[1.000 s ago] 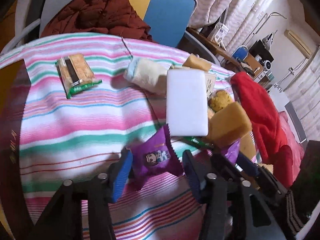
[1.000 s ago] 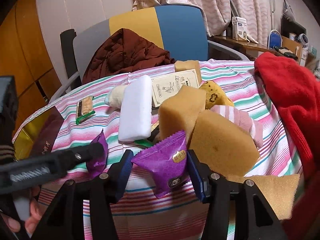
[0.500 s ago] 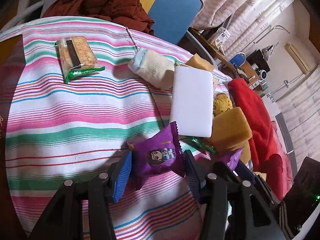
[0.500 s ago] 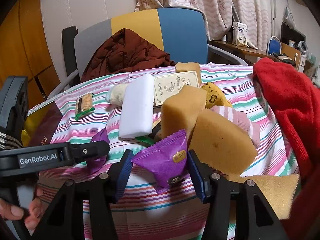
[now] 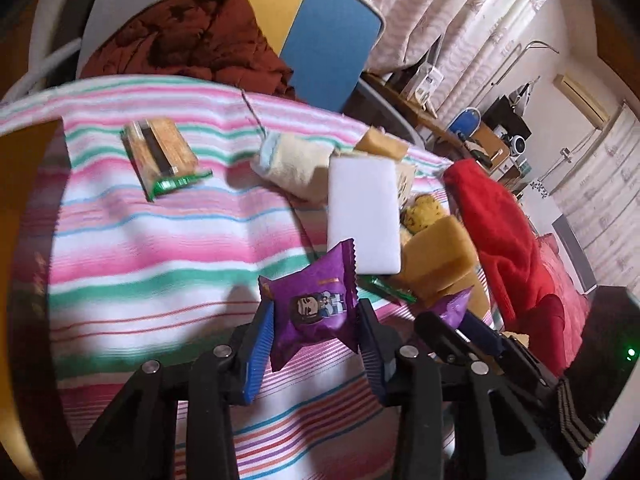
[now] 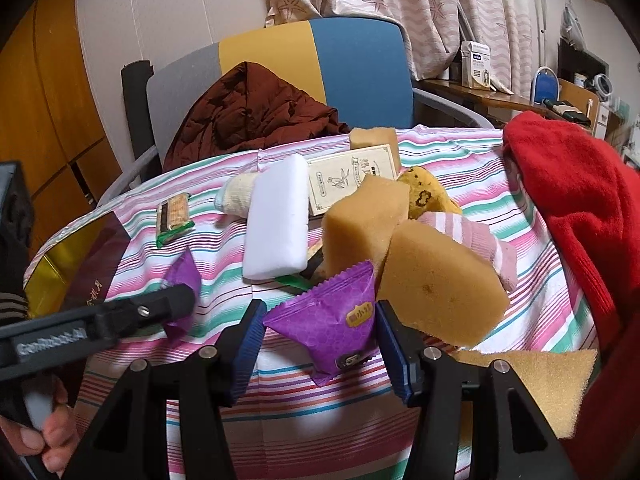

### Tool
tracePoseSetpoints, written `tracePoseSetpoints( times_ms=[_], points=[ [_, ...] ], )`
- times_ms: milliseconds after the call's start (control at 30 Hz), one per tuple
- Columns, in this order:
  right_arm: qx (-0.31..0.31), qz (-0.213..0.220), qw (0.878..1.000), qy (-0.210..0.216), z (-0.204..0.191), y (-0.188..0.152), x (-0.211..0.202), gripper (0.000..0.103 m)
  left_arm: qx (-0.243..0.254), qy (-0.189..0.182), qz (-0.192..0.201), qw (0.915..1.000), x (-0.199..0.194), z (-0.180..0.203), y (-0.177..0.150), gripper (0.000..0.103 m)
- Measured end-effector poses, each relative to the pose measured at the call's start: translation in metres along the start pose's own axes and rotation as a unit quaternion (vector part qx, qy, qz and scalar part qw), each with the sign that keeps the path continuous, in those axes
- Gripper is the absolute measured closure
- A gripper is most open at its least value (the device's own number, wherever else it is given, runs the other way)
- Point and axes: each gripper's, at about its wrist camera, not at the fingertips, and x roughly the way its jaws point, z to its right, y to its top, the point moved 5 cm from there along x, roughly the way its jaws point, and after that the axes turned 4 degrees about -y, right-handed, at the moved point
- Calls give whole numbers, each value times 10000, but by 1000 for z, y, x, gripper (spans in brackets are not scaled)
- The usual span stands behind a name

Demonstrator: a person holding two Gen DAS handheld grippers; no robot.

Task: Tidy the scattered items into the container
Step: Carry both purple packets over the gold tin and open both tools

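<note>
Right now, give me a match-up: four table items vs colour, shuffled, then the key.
1 snack packet between the left gripper pads, jaws closing
2 foam block
3 garment at table edge
4 biscuit pack seal

A white
B green
C purple
D red

Pairs: 1-C, 2-A, 3-D, 4-B

Left tool point(image 6: 176, 312) arm reads "GenRobot.AI" (blurred).
</note>
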Motion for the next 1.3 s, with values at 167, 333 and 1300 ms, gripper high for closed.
tracePoseSetpoints(
  times_ms=[167,333,1300],
  points=[
    [-9,45,9999,129,-9,3,-6,47,83,111,258,9996,-24,-1,6,63],
    [-105,148,9992,349,-26,10,-17,47,57,192,472,9987,-55,-10,10,63],
    [-1542,-787,9529,2492,-296,14,1,46,-1063,2345,715,9636,-180,-242,9,62]
  ],
)
